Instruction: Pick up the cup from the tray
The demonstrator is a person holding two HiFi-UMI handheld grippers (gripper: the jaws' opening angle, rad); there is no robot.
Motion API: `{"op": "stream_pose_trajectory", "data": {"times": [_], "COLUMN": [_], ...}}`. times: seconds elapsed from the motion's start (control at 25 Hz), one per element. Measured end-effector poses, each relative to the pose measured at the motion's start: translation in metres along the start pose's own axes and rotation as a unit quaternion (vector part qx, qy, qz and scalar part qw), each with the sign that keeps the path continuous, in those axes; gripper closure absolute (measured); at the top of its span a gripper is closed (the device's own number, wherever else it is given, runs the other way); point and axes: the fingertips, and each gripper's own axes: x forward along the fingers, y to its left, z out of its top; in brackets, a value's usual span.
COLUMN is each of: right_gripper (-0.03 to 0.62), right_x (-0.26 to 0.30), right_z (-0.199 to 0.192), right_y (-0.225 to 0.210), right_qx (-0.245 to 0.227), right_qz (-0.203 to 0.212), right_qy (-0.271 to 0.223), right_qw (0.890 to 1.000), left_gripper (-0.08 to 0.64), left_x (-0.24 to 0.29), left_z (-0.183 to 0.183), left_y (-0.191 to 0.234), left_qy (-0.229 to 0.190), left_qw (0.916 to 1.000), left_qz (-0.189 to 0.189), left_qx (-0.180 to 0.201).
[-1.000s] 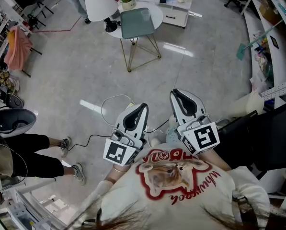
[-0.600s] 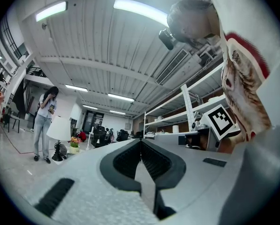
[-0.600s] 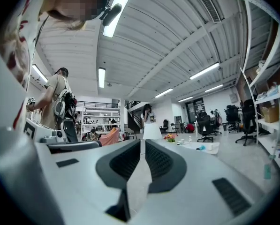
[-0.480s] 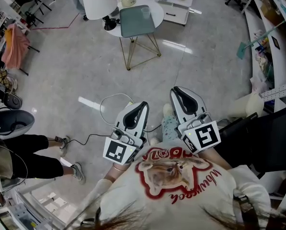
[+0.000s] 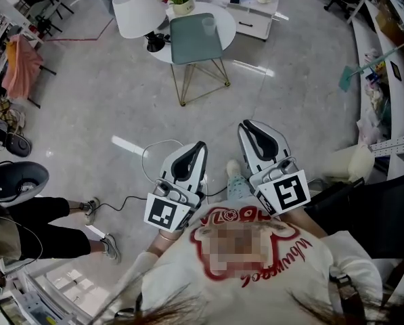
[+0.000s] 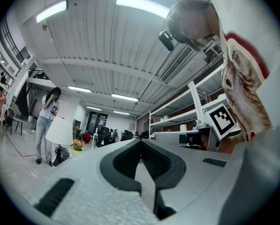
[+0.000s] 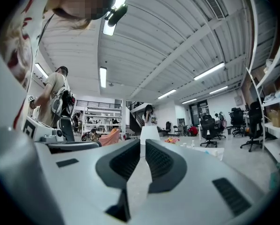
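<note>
The pick seemed not yet begun: the left gripper (image 5: 199, 145) and right gripper (image 5: 246, 124), both shut and empty, were held well short of the cup (image 5: 209, 26) on the green tray (image 5: 188, 45), so reaching and opening likely came next.

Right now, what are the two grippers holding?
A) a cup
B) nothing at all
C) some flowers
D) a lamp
B: the left gripper and the right gripper each have their fingers closed together with nothing between them, held up in front of the person's shirt.
</note>
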Motion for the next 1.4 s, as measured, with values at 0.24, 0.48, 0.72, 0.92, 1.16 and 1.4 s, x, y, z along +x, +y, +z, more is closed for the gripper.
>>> {"op": "stream_pose_trajectory", "data": {"times": [0.24,0.48,0.72,0.92,1.16,1.4], "right_gripper": [0.541,0.541,0.541,0.541,0.541,0.541], "right_x": [0.043,0.084,0.113,0.125,0.136,0.148], "right_z": [0.009,0.013,0.013,0.007,0.002,0.001], "right_y": [-0.047,-0.08,-0.111,-0.138,-0.151,-0.157], "right_qx": [-0.002,-0.003,-0.006,-0.005,0.002,0.009], "right_qz": [0.002,0.027,0.043,0.046,0.049,0.055], "right_qy": [-0.003,-0.011,-0.008,-0.002,0.001,0.003], "right_qw": [1.0,1.0,0.999,0.999,0.999,0.998], "left_gripper": [0.545,0.546,0.545,0.546,0.545,0.545], "left_x": [0.051,0.093,0.133,0.157,0.169,0.177], "left_z": [0.003,0.005,0.001,-0.006,-0.009,-0.007], "left_y": [0.033,0.061,0.078,0.084,0.09,0.098], "left_qy": [-0.005,-0.014,-0.018,-0.016,-0.01,-0.009], "left_qw": [0.9999,0.9994,0.9989,0.9987,0.9985,0.9982], "left_qz": [0.011,0.03,0.04,0.047,0.052,0.058], "left_qx": [0.004,0.014,0.016,0.014,0.014,0.014]}}
